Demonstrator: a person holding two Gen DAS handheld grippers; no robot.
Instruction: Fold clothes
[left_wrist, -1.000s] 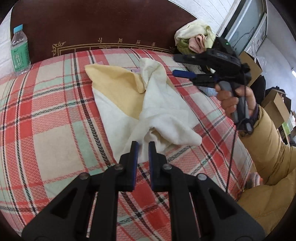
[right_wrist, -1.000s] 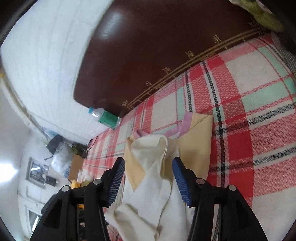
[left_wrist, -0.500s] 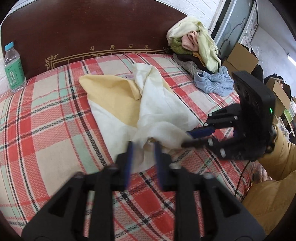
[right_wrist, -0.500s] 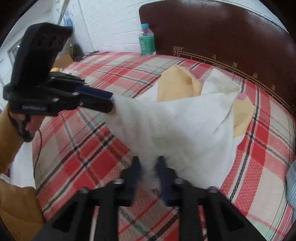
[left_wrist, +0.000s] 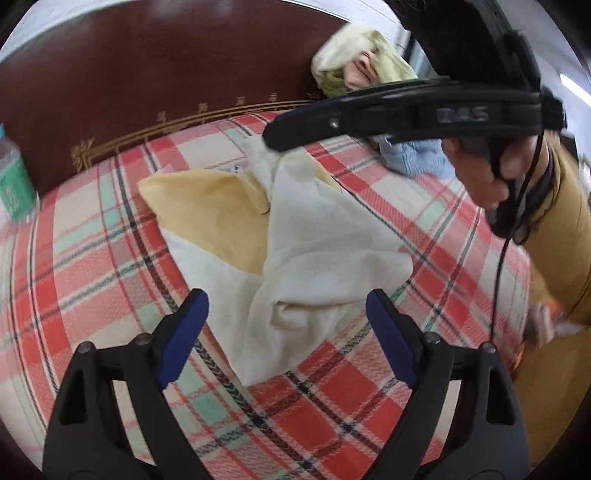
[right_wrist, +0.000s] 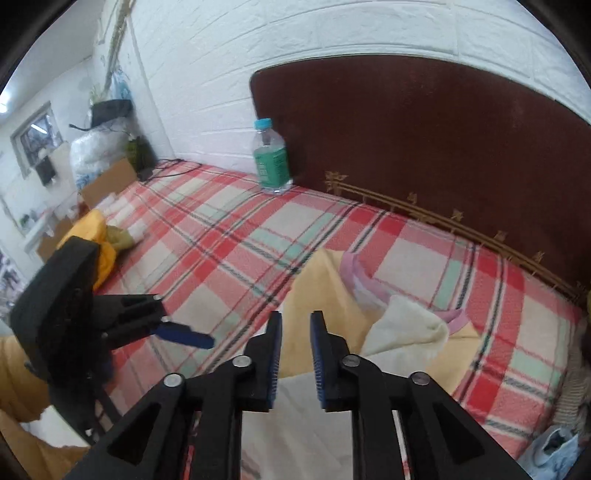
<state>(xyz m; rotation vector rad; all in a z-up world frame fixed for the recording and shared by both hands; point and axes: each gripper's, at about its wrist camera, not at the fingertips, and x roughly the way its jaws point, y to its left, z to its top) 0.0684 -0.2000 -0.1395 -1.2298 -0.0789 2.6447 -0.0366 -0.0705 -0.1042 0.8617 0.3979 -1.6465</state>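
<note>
A cream and yellow garment (left_wrist: 317, 236) lies crumpled on the plaid bed cover (left_wrist: 88, 258), its pink-trimmed collar end toward the headboard. My left gripper (left_wrist: 284, 299) hovers over the garment's near edge, its jaws opening wide and clear of the cloth. In the left wrist view my right gripper (left_wrist: 280, 134) hangs above the garment's far end, held by a hand. In its own view the right gripper (right_wrist: 297, 321) has a narrow gap, jaws opening, nothing between the pads, with the garment (right_wrist: 325, 291) below. The left gripper (right_wrist: 184, 336) shows at the left there.
A water bottle (right_wrist: 271, 162) stands against the dark headboard (right_wrist: 443, 147). A heap of clothes (left_wrist: 354, 62) and a light blue garment (left_wrist: 417, 158) lie at the bed's far right. A yellow sleeve (left_wrist: 565, 236) is at the right edge. Cardboard boxes (right_wrist: 107, 181) stand beyond the bed.
The left jaws went from shut on the garment's near edge to wide open, letting it go. The right gripper pinched the cloth, released it, rose and swung to the far end.
</note>
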